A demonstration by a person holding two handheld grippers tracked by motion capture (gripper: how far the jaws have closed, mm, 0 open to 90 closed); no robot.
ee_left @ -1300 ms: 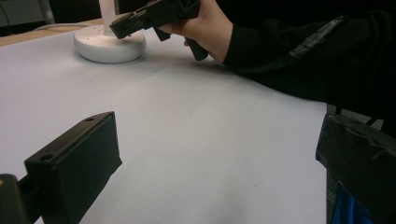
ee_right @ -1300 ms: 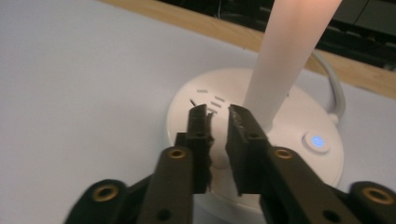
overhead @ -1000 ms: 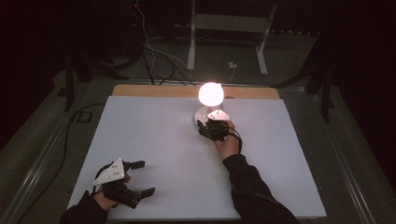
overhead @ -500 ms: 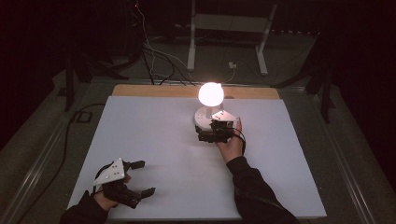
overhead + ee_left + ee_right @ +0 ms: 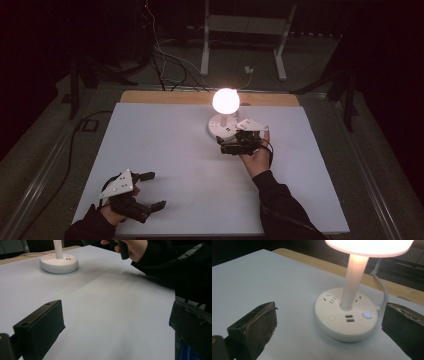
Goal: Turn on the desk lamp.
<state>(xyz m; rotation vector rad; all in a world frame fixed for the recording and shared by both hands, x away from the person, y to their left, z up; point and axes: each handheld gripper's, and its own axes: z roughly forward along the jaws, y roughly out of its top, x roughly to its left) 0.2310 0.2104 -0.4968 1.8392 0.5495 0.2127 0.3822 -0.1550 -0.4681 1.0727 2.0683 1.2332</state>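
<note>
White lamp [image 5: 348,315] lit | right gripper [image 5: 239,142] gaped beside base, left gripper [image 5: 131,195] gaped, idle | advice: approach buttons squarely, gently.

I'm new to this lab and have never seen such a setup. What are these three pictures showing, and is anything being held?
A person sits at a white table, holding a two-jaw tool in each hand. One picture looks down from above; the other two come from cameras riding on each tool, looking along its black jaws. The left gripper rests near the table's near edge, jaws apart, holding nothing. The right gripper is near the lit desk lamp, also open and empty. The lamp's round white base carries sockets, two USB ports and a glowing blue button.
</note>
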